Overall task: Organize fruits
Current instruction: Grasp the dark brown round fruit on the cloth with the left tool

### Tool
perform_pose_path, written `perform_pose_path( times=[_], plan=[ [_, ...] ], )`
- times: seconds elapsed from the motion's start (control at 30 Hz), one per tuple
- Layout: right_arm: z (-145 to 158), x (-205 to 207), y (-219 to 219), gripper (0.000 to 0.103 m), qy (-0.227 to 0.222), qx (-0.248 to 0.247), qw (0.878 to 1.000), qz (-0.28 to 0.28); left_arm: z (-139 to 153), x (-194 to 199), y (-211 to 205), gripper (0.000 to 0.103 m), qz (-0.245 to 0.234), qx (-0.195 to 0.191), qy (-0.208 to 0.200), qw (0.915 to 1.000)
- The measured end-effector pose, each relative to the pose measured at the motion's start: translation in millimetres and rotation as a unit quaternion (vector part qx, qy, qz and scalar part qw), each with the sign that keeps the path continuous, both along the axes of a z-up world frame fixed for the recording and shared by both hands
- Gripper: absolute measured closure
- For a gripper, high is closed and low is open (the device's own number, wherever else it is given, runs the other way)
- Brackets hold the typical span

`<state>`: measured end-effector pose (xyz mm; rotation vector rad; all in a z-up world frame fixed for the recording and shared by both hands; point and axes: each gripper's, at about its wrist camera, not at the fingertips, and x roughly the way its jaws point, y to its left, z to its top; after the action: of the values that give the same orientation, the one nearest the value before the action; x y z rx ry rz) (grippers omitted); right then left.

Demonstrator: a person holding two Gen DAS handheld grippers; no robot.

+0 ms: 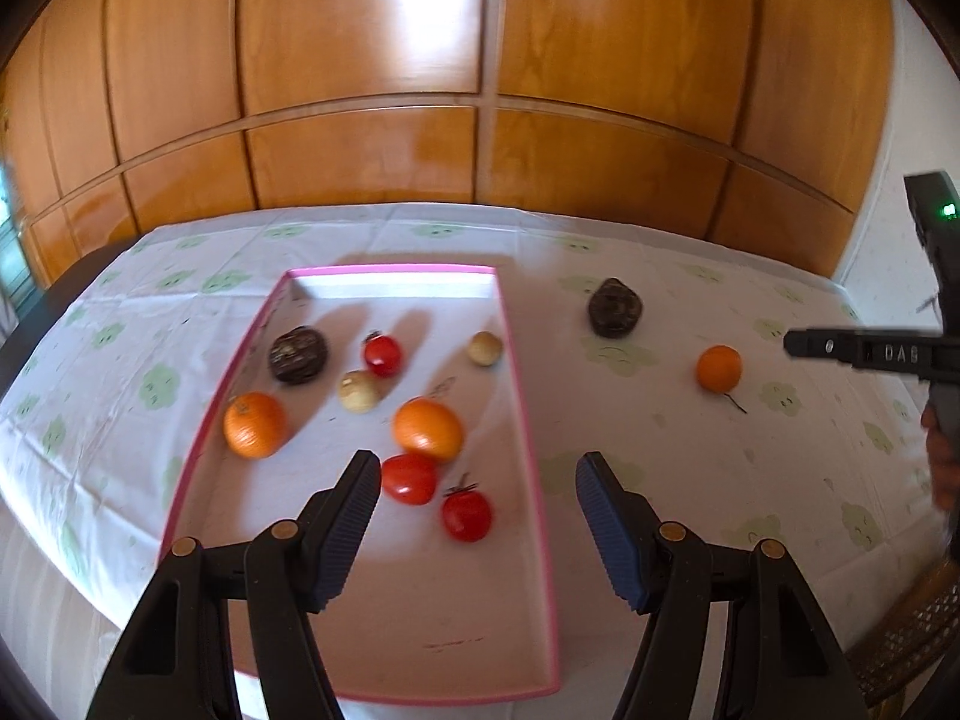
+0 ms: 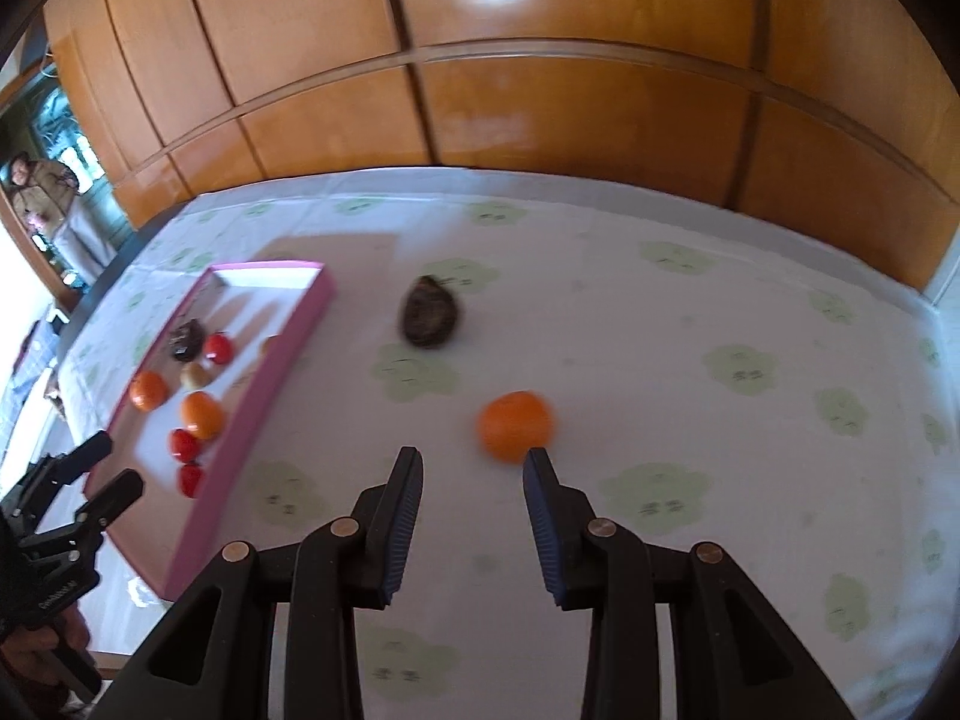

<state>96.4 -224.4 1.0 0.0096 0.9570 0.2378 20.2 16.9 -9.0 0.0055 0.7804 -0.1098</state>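
Over the pink-rimmed tray [image 1: 534,396], the left gripper [image 1: 478,474] hangs with its jaws spread and nothing between them. Inside the tray lie two oranges [image 1: 427,427], three red tomatoes [image 1: 409,478], two pale round fruits [image 1: 485,348] and one dark wrinkled fruit [image 1: 297,354]. Out on the patterned tablecloth [image 2: 690,324], well apart from the tray, sit a loose orange [image 2: 515,425] and a second dark fruit [image 2: 429,312]. The right gripper [image 2: 474,459] hovers just short of that loose orange, fingers parted and holding nothing, its right fingertip [image 2: 536,461] overlapping the orange's near edge.
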Motion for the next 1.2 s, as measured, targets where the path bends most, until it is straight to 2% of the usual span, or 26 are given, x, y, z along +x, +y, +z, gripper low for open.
perform_pose_path(
  times=[0.13,0.2,0.27,0.37,0.5,0.63,0.83,1.0,1.13,1.2],
  plan=[
    [6.4,7.5,-29.2,0.068,-0.021,-0.038,0.999,-0.016,-2.2,10.9,-19.0,0.035,-0.021,0.009,0.005,0.9997],
    [2.9,13.4,-45.9,0.068,-0.031,-0.071,0.996,-0.034,-2.7,16.0,-31.3,0.035,-0.035,0.014,0.005,0.9993],
    [-7.4,19.0,-62.3,0.068,-0.028,-0.084,0.995,-0.053,-3.8,21.9,-44.8,0.035,-0.052,0.018,0.009,0.9985],
    [-25.8,29.2,-89.5,0.068,0.016,-0.074,0.991,-0.112,-8.8,29.4,-63.2,0.035,-0.071,0.020,0.017,0.9971],
    [-30.4,35.1,-101.2,0.068,0.034,-0.055,0.989,-0.131,-19.7,41.9,-83.0,0.038,-0.093,0.015,0.042,0.9947],
    [-28.3,33.9,-101.0,0.068,0.028,-0.049,0.990,-0.127,-27.8,51.5,-96.9,0.038,-0.104,0.009,0.058,0.9928],
    [-29.4,35.5,-99.9,0.068,0.038,-0.040,0.990,-0.130,-41.0,78.8,-102.0,0.044,-0.103,-0.032,0.104,0.9887],
    [-26.2,34.2,-100.4,0.068,0.038,-0.025,0.990,-0.131,-43.6,105.6,-99.3,0.049,-0.091,-0.063,0.121,0.9865],
    [-26.0,34.3,-100.0,0.068,0.040,-0.015,0.991,-0.127,-41.7,132.0,-100.2,0.046,-0.074,-0.076,0.122,0.9869],
    [-24.9,34.8,-98.7,0.068,0.039,-0.012,0.992,-0.123,-39.5,141.7,-103.7,0.039,-0.072,-0.072,0.122,0.9873]
  ],
)
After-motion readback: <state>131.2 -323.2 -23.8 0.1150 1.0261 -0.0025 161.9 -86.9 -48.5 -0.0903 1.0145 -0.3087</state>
